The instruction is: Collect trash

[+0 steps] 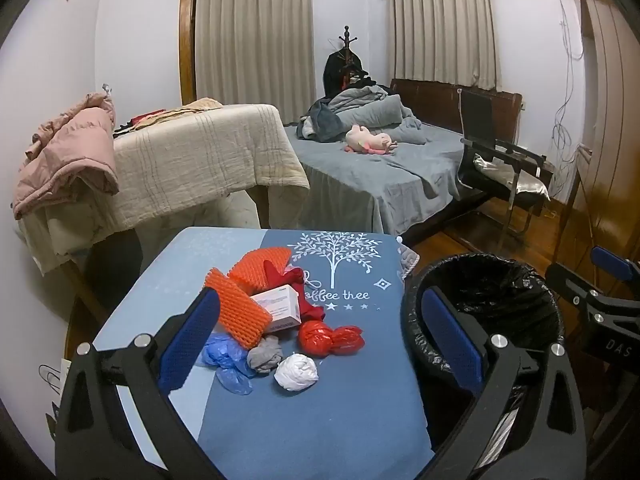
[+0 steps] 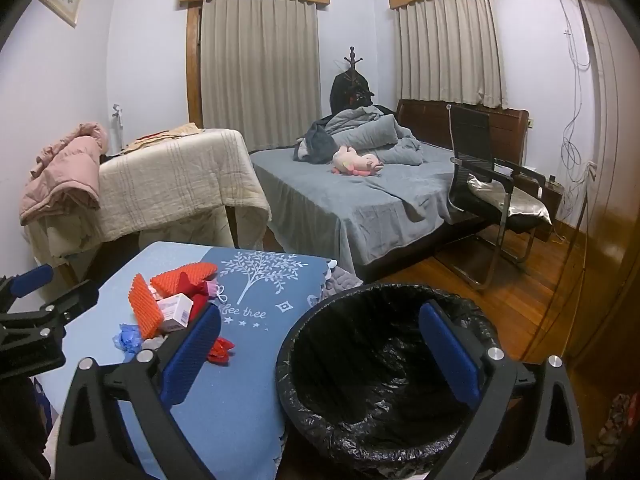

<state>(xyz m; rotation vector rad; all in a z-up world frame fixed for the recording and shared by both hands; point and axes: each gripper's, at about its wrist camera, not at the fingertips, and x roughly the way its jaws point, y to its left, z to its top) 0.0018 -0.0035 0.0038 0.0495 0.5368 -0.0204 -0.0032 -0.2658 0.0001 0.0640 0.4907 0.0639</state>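
We hold both the left gripper (image 1: pixel 320 344) and right gripper (image 2: pixel 320 356) wide and empty; the trash (image 1: pixel 276 320) sits untouched, the bin (image 2: pixel 380 364) looks empty.

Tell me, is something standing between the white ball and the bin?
Nothing visible does. The white ball lies at the near edge of the trash pile, with only bare blue cloth between it and the bin. The bin's mouth is open.
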